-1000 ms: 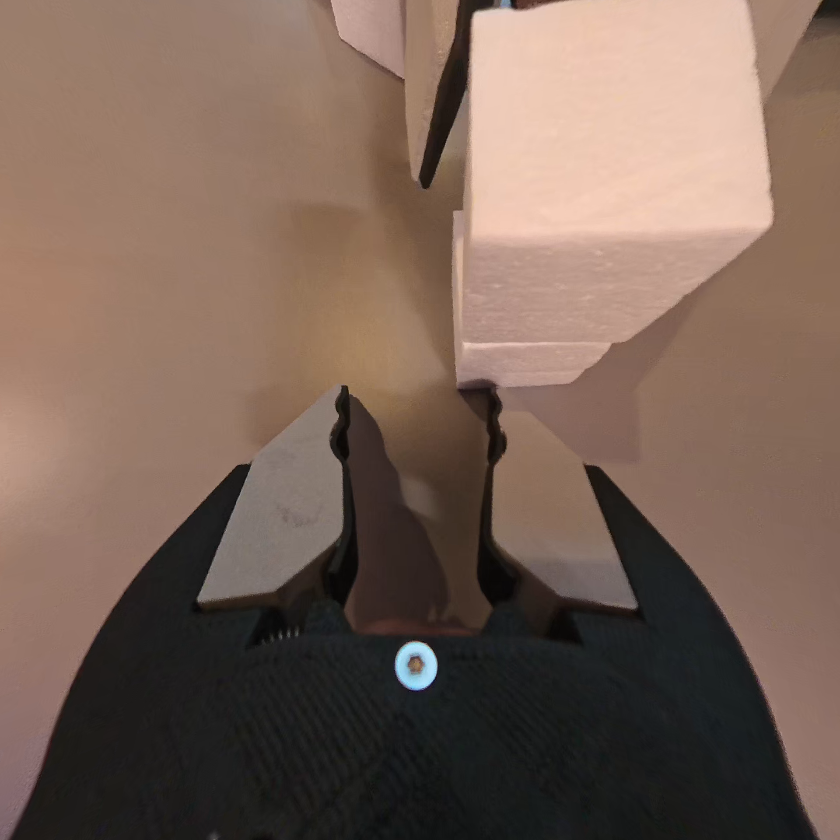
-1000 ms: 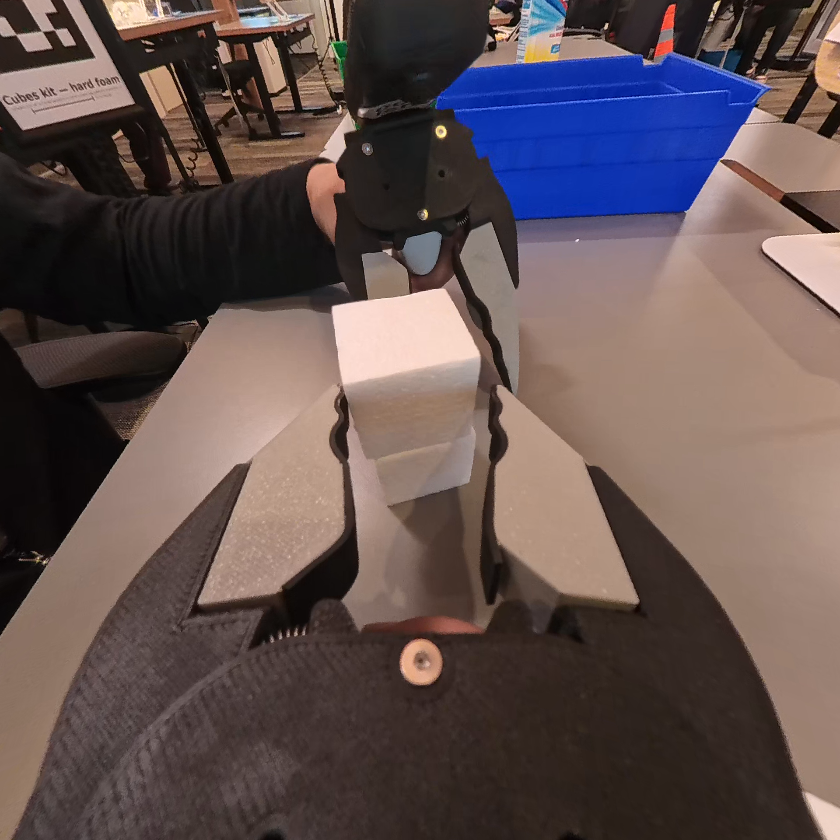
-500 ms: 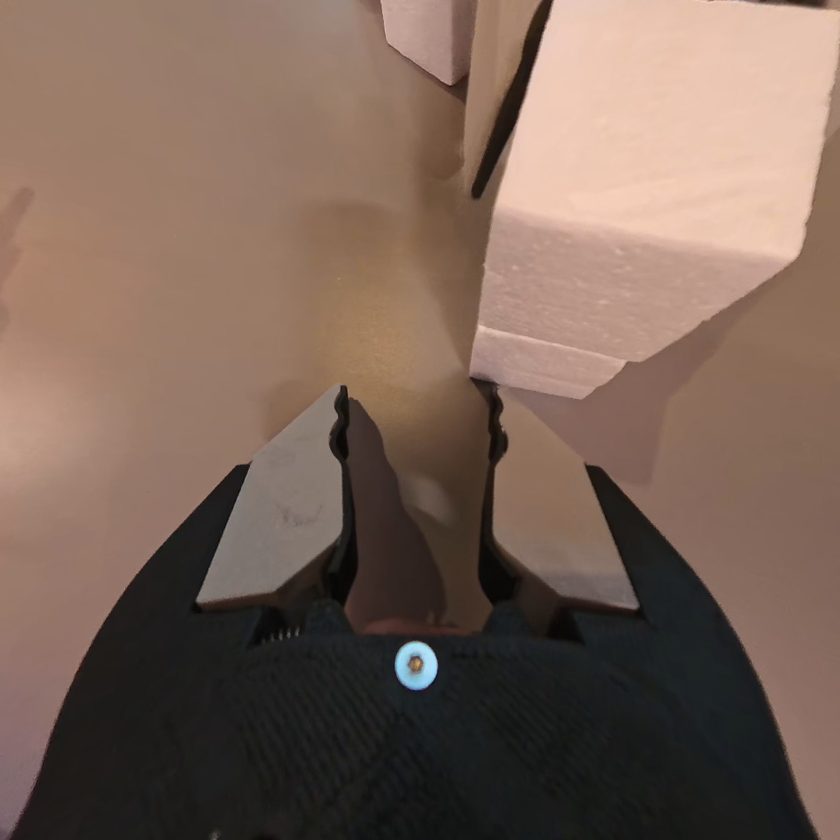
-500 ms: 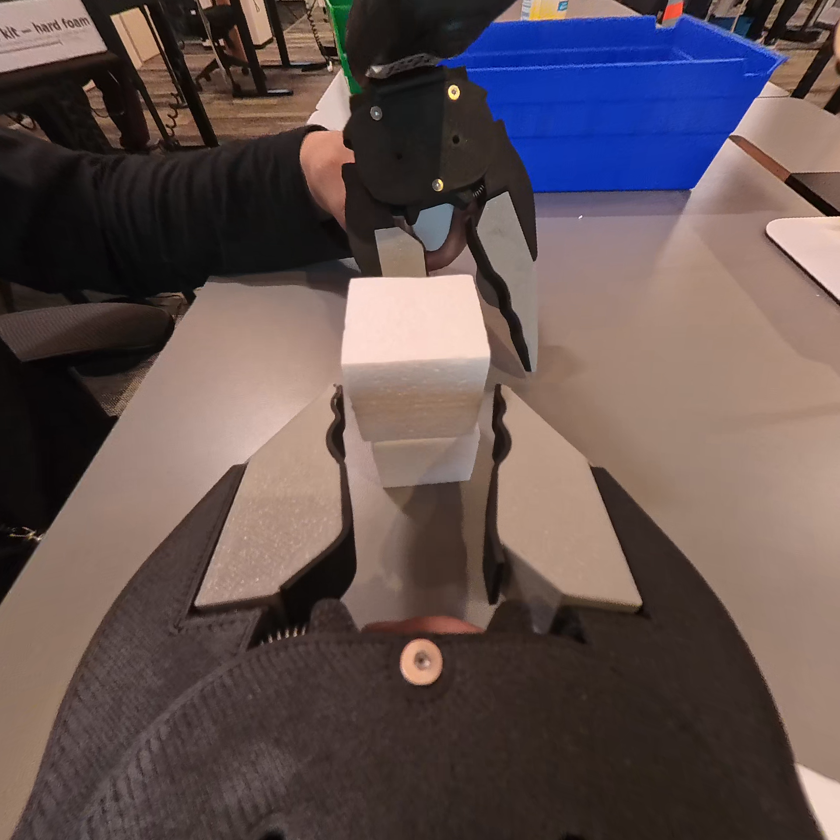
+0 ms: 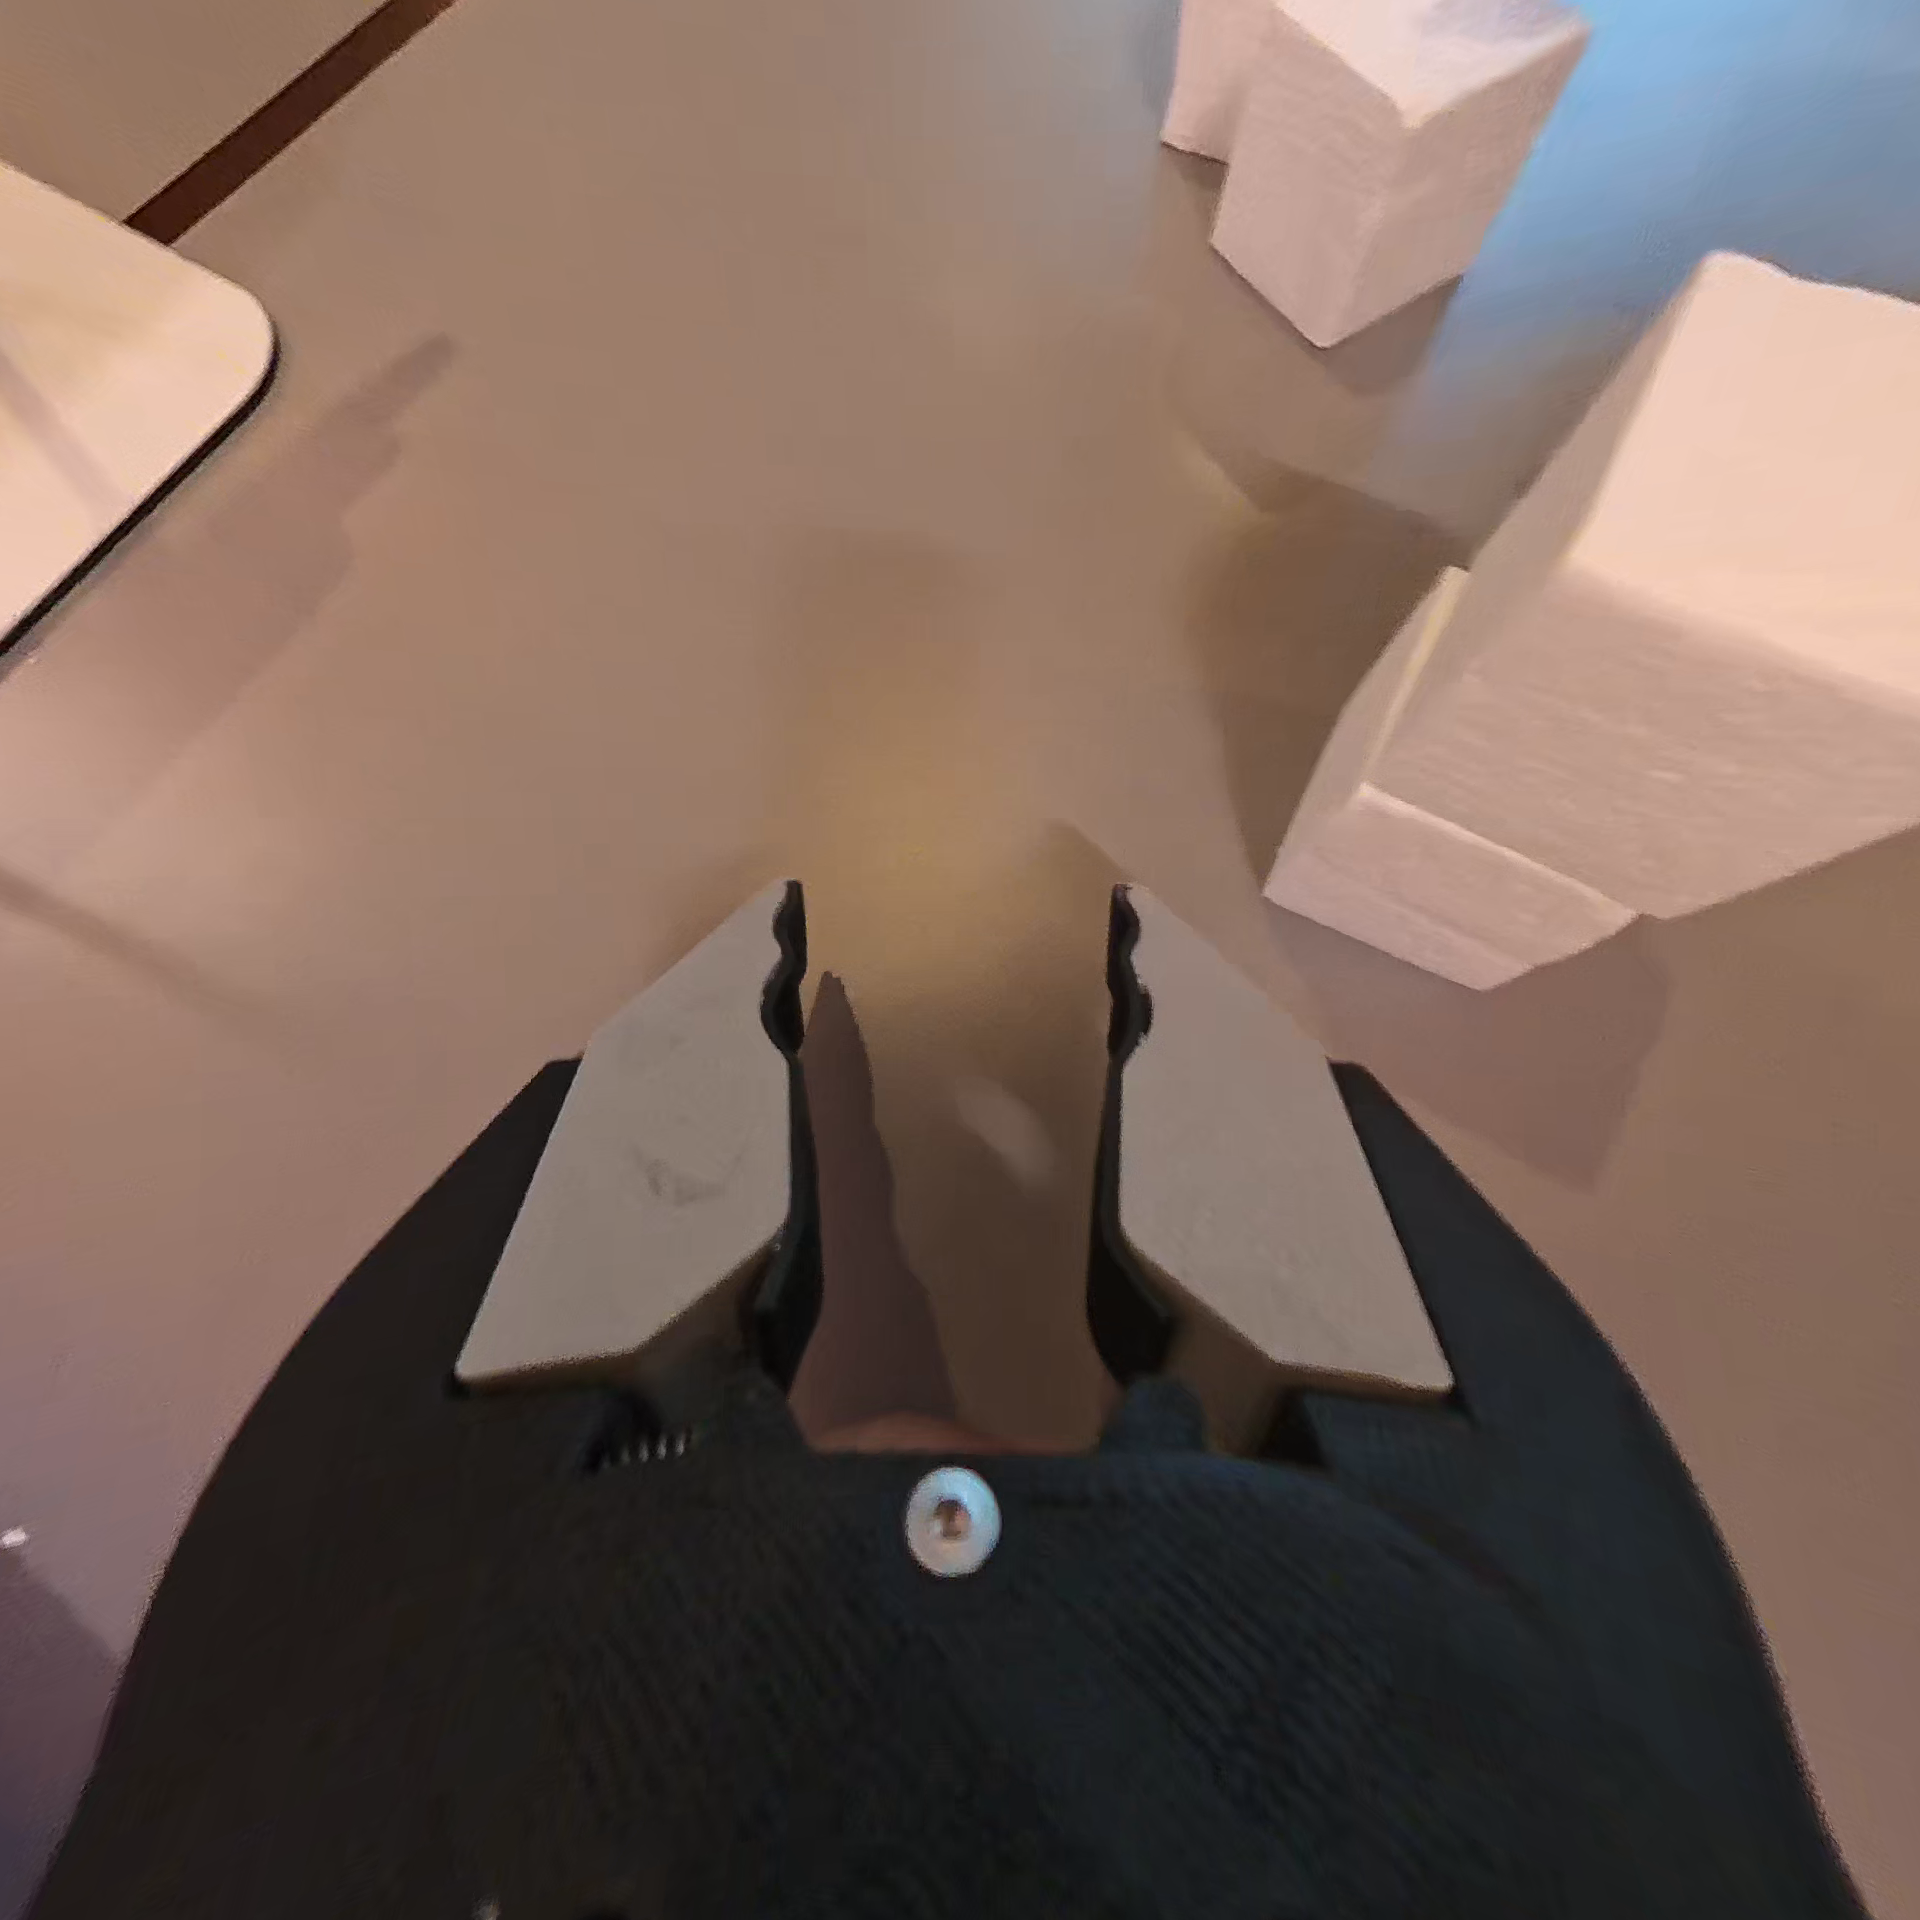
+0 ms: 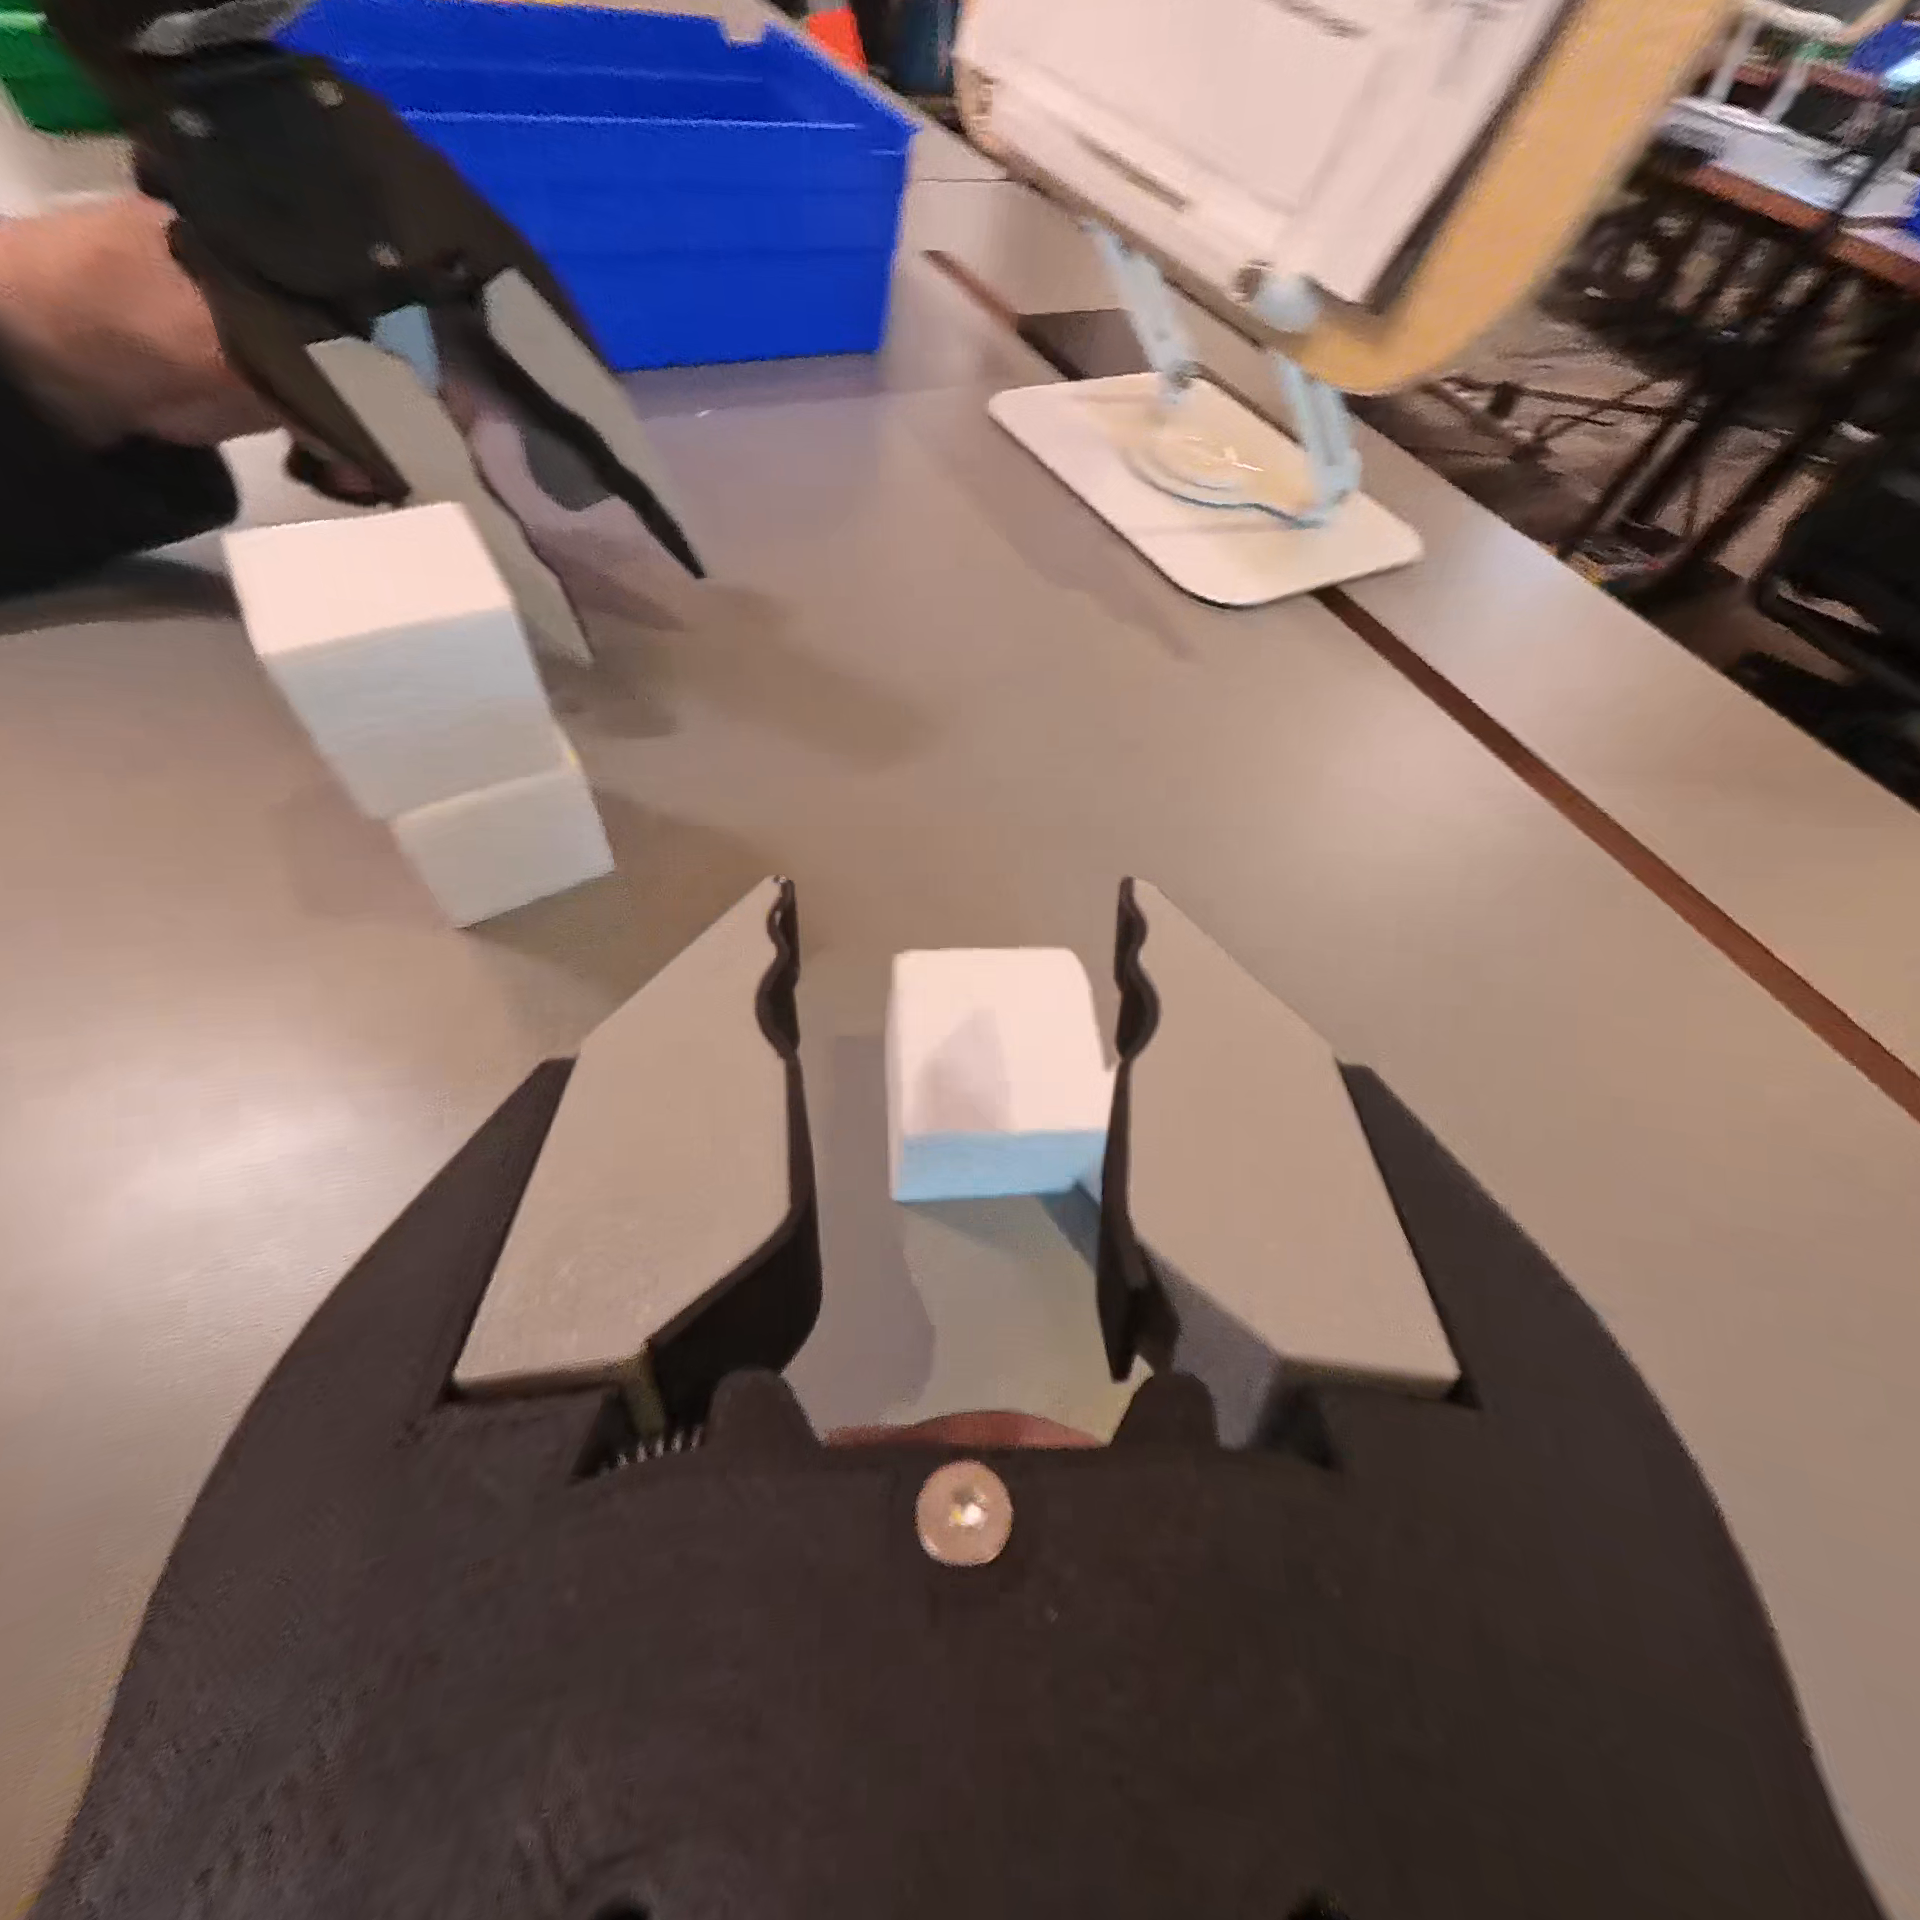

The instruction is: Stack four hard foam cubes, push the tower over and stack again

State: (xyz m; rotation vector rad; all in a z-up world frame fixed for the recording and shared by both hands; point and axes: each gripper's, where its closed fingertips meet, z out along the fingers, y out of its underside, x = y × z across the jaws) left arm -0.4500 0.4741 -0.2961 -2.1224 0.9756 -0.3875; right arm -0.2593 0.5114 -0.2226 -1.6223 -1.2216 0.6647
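Two white foam cubes stand stacked on the grey table, the upper cube (image 6: 384, 644) turned askew on the lower cube (image 6: 509, 842). The stack also shows at the right of the left wrist view (image 5: 1714, 582). A third cube (image 6: 992, 1060) lies on the table between the fingers of my open right gripper (image 6: 956, 904), close to the right finger. My left gripper (image 5: 956, 914) is open and empty, tilted over the table just right of the stack, as the right wrist view (image 6: 634, 613) shows. A loose cube (image 5: 1371, 156) lies farther off in the left wrist view.
A blue bin (image 6: 675, 208) stands at the back of the table. A white base plate (image 6: 1216, 499) carrying a tilted board on a stand sits at the back right; it also shows in the left wrist view (image 5: 104, 364). A dark seam (image 6: 1621, 831) runs along the table's right side. The grippers' ends are close to 20 cm from one another.
My right gripper has swung right, away from the stack, and now straddles a loose cube. My left gripper has drawn away from the stack. The two stacked cubes stay in place.
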